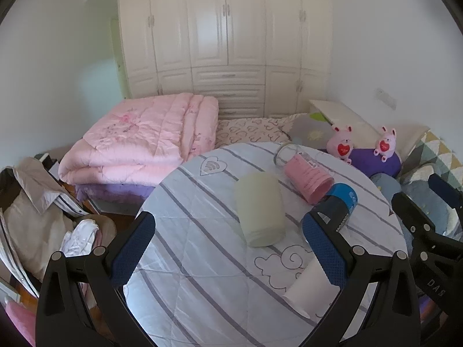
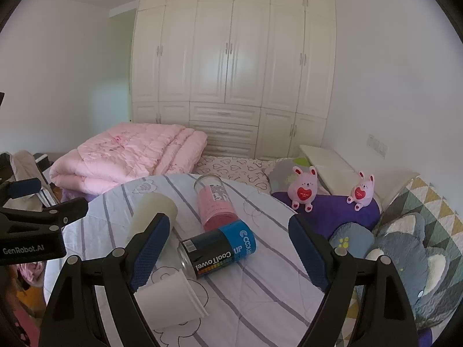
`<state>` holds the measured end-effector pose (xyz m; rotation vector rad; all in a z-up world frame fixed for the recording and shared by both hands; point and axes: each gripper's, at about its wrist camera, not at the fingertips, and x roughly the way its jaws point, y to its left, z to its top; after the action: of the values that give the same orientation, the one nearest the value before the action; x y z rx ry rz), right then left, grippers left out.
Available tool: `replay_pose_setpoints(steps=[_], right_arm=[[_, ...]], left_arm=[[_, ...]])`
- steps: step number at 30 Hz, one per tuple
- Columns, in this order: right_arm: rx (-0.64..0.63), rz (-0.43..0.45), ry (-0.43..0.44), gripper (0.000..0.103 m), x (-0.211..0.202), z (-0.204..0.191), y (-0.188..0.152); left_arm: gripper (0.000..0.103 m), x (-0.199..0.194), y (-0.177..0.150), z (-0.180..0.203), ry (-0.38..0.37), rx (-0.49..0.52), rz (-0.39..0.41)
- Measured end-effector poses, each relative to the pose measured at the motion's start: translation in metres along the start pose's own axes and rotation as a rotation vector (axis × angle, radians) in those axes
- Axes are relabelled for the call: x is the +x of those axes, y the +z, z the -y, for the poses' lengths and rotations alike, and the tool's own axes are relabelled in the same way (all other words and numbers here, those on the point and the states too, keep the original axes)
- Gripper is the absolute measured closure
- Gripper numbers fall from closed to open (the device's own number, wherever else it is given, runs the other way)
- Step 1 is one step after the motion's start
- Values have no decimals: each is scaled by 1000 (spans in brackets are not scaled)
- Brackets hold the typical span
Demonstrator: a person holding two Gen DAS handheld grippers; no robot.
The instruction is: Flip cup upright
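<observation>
4 vessels lie on their sides on the round table (image 1: 202, 260): a pale cup (image 1: 260, 208) near the middle, a pink glass (image 1: 306, 177), a blue can (image 2: 217, 250) and a white cup (image 2: 170, 300) (nearest the cameras). The left gripper (image 1: 228, 245) hangs spread wide above the pale cup, gripping nothing. The right gripper (image 2: 228, 250) hovers, also spread, over the can.

Four containers lay on their sides on the tabletop (image 2: 260, 303): one cream cup (image 1: 260, 211), one white cup (image 2: 170, 300), one pink-sleeved glass (image 2: 215, 202), one black-and-blue can (image 2: 220, 248). Two pink bunny toys (image 2: 303, 188) (image 2: 361, 190) stood beyond.
</observation>
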<state>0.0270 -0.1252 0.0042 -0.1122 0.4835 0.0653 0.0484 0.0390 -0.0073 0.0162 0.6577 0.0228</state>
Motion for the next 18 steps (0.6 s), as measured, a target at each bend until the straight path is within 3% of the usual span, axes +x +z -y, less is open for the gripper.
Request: replay_pose_setpoints(steps=[18], right_arm=[[6,-59,10,18,41,12,9]], left_arm=[[0,43,17,4,-1,4,-95]])
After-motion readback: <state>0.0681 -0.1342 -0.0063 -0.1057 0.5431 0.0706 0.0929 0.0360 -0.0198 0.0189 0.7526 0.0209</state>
